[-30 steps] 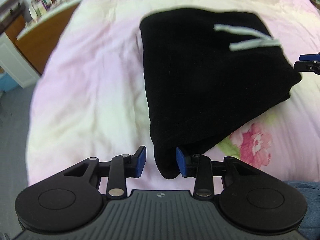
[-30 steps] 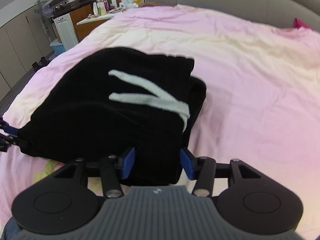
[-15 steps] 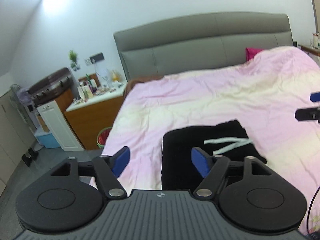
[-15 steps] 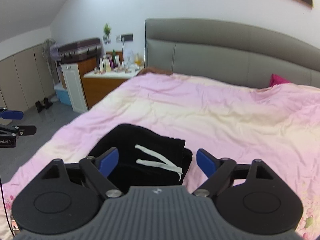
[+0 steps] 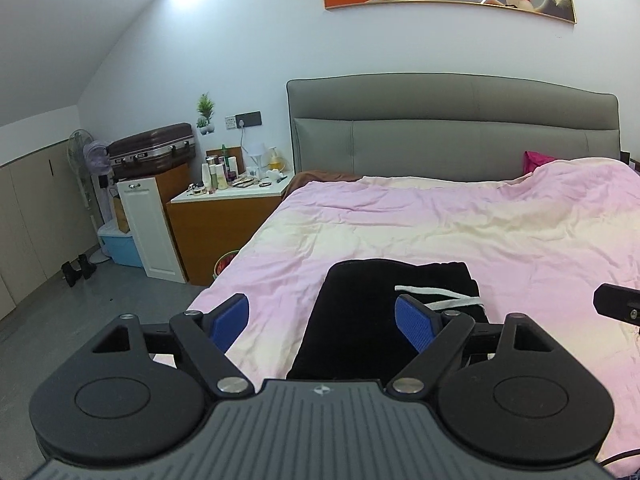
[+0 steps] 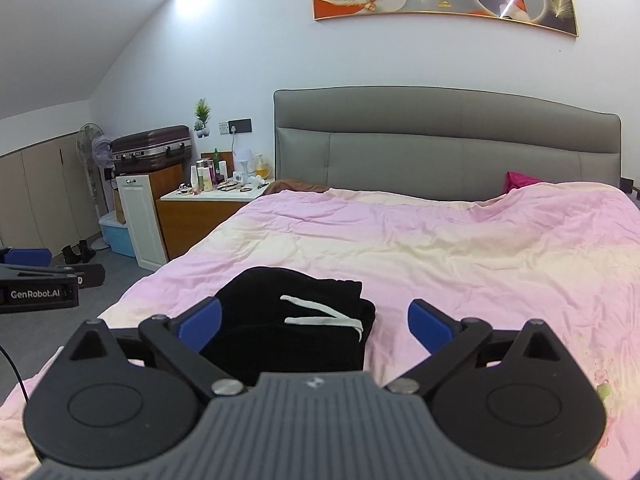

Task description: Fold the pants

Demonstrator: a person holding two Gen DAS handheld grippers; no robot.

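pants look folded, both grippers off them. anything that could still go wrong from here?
1. The folded black pants lie near the bed's foot-end edge; a nudge to the soft duvet could slide them off.
2. The white drawstring lies loose on top and could snag a finger if the left hand-held gripper or right hand-held gripper, both with jaws opening and empty, dips back down.

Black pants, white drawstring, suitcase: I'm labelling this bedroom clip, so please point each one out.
black pants [image 6: 256,328], right wrist view, on the folded top layer.
white drawstring [image 6: 320,314], right wrist view, on its cord.
suitcase [image 5: 152,148], left wrist view, on its brown side.
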